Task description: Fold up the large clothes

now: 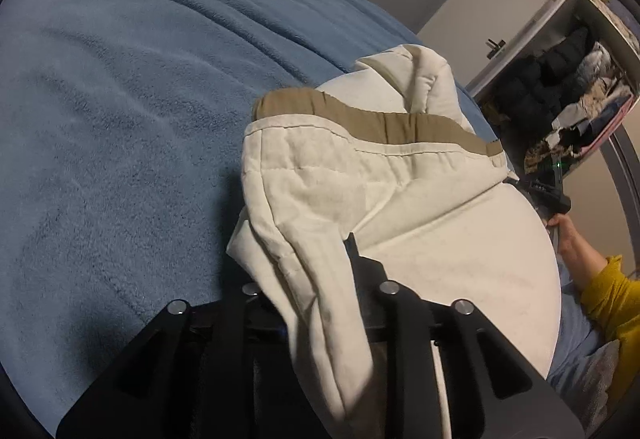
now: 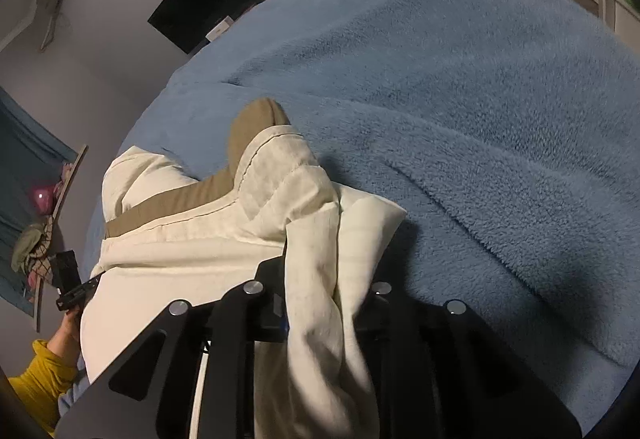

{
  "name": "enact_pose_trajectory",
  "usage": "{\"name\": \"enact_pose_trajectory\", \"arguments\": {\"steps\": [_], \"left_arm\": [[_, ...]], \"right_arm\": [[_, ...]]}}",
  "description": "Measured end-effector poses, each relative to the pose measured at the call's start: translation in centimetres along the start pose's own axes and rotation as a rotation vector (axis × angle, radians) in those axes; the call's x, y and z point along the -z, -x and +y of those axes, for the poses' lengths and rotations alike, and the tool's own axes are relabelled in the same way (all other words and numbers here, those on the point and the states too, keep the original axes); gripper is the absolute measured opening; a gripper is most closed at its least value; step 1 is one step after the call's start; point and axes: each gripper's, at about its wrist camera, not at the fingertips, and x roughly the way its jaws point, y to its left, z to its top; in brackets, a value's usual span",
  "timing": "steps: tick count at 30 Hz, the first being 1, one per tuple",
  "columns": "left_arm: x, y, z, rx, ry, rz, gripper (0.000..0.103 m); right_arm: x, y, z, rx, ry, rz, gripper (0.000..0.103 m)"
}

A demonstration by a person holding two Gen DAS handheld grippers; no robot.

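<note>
Jaws of both the left gripper (image 1: 316,279) and right gripper (image 2: 320,279) are clenched on the cream garment (image 1: 352,179), lifted above the blue bed blanket (image 1: 120,99).

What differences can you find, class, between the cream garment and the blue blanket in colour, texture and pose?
The cream garment is pale with a tan band; the blue blanket is one plain blue. The garment looks smooth and stitched; the blanket is fluffy fleece. The garment is lifted and bunched, gripped by the left gripper and right gripper; the blanket lies spread beneath. Both are soft fabric.
</note>
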Motion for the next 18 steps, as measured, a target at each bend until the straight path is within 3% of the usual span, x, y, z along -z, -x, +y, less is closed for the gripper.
{"name": "enact_pose_trajectory", "arguments": {"steps": [2, 4, 6, 9, 13, 18], "left_arm": [[0.2, 0.7, -0.8, -0.035, 0.0, -0.001, 0.032], [0.3, 1.7, -1.8, -0.116, -0.027, 0.0, 0.046], [0.3, 3.3, -2.6, -0.193, -0.043, -0.024, 0.08], [0.6, 6.2, -5.9, -0.289, -0.098, -0.076, 0.084], [2.2, 8.0, -12.2, -0.363, -0.155, -0.067, 0.093], [6.5, 5.7, -18.3, -0.309, -0.155, 0.011, 0.095]], "right_arm": [[0.3, 0.6, 0.8, 0.036, 0.0, 0.005, 0.025], [0.0, 1.7, 1.8, 0.148, 0.022, 0.004, 0.054], [0.3, 3.3, 3.2, 0.223, 0.07, -0.013, 0.069], [1.8, 6.0, 6.7, 0.355, 0.186, -0.04, 0.081], [6.4, 8.9, 10.9, 0.362, 0.292, -0.01, 0.084], [12.3, 8.6, 14.9, 0.318, 0.367, 0.059, 0.085]]}}
